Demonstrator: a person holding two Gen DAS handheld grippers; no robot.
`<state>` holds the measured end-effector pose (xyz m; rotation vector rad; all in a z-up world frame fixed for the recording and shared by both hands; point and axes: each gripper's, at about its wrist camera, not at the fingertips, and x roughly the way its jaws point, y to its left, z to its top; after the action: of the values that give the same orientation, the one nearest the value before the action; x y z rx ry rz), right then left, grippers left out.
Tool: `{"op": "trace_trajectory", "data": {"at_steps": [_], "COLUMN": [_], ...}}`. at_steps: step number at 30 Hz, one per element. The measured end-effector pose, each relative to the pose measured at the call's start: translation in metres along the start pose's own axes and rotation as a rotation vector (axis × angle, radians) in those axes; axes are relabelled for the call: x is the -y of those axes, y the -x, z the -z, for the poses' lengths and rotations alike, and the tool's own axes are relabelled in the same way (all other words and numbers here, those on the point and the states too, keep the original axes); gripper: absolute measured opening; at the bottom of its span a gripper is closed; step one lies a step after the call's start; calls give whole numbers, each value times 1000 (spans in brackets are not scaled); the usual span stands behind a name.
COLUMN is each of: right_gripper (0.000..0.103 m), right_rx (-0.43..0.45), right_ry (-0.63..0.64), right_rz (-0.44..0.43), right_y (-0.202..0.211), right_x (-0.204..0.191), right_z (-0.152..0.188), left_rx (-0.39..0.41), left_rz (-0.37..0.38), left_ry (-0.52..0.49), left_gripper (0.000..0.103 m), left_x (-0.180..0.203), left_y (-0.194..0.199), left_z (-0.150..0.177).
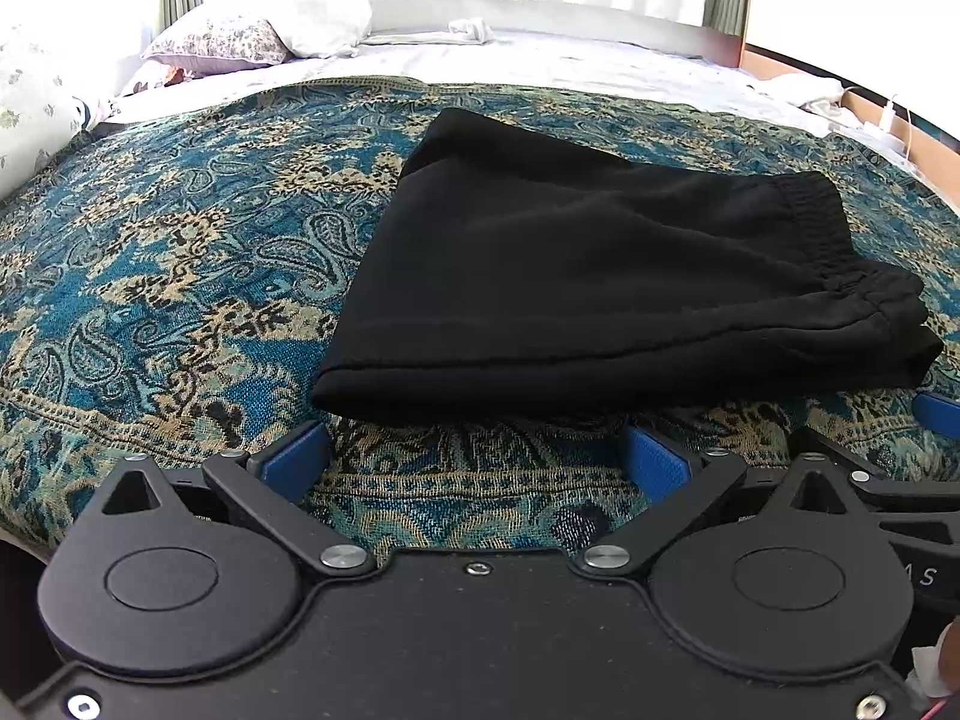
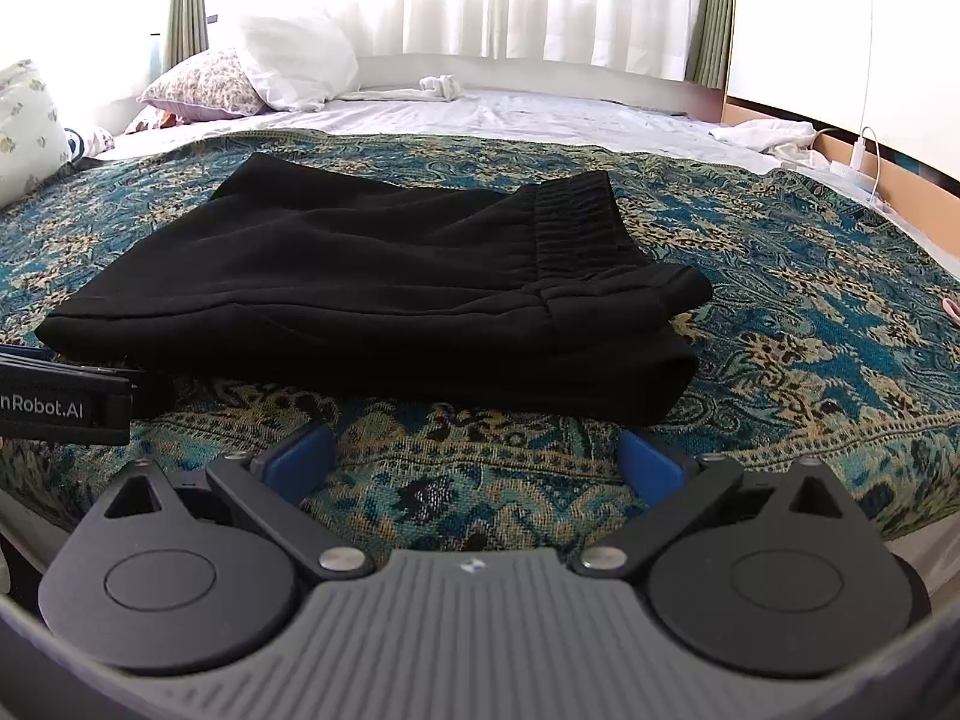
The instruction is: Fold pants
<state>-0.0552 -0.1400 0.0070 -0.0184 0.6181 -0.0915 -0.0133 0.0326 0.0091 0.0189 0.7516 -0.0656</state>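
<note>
The black pants lie folded into a compact stack on the blue paisley bedspread, elastic waistband to the right. In the left wrist view my left gripper stands wide open just short of the stack's near edge, nothing between its blue pads. In the right wrist view the same pants lie just ahead, and my right gripper is open over bare bedspread. The left gripper's finger shows at the left edge, beside the stack's near left corner.
Beyond the bedspread lies a white sheet with pillows at the far left and a small white cloth. A wooden bed frame with a charger cable runs along the right. Curtains hang behind.
</note>
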Motion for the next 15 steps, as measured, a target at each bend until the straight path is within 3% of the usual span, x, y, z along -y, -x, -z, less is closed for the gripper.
{"op": "trace_trajectory", "data": {"at_steps": [15], "right_gripper": [103], "right_rx": [-8], "right_ry": [0], "right_rz": [-1], "right_y": [0], "right_x": [0], "right_z": [-1], "left_rx": [-5], "left_rz": [0], "left_ry": [5], "left_gripper": [103], "left_x": [-1], "left_y": [-1], "left_z": [-1]}}
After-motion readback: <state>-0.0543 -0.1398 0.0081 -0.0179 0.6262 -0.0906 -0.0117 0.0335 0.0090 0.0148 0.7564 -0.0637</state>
